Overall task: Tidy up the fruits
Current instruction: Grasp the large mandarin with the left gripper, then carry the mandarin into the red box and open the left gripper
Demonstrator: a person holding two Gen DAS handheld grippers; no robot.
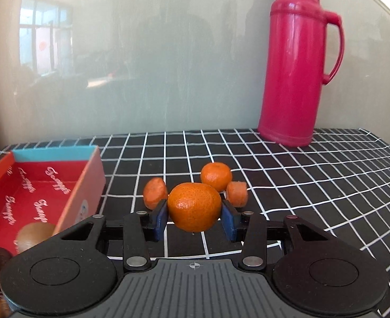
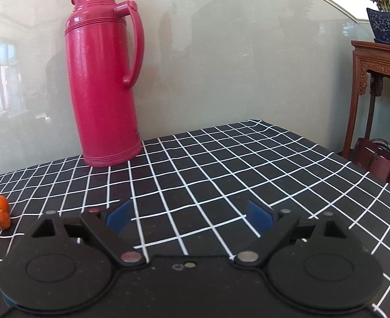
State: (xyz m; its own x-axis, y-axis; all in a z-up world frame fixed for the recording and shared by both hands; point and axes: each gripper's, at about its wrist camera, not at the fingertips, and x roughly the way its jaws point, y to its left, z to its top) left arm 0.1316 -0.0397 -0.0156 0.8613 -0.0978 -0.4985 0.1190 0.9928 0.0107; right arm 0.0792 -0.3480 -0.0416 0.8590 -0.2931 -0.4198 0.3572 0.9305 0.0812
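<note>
Left hand-held gripper [image 1: 194, 218] around tangerine [image 1: 194, 206]

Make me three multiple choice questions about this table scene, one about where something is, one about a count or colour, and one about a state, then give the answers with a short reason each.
1. Where does the thermos stand?
A. Inside the red box
B. At the back of the checked tablecloth, by the wall
C. On the wooden side table

2. How many mandarins lie on the cloth behind the held mandarin in the left wrist view?
A. One
B. Three
C. Five

3. What is the left gripper doing?
A. Gripping a mandarin
B. Open on nothing
C. Holding the thermos handle

Answers:
1 B, its base sits on the cloth's far edge before the wall.
2 B, three orange fruits sit behind the held one.
3 A, both blue pads press the mandarin's sides; the right gripper is open and empty.
</note>
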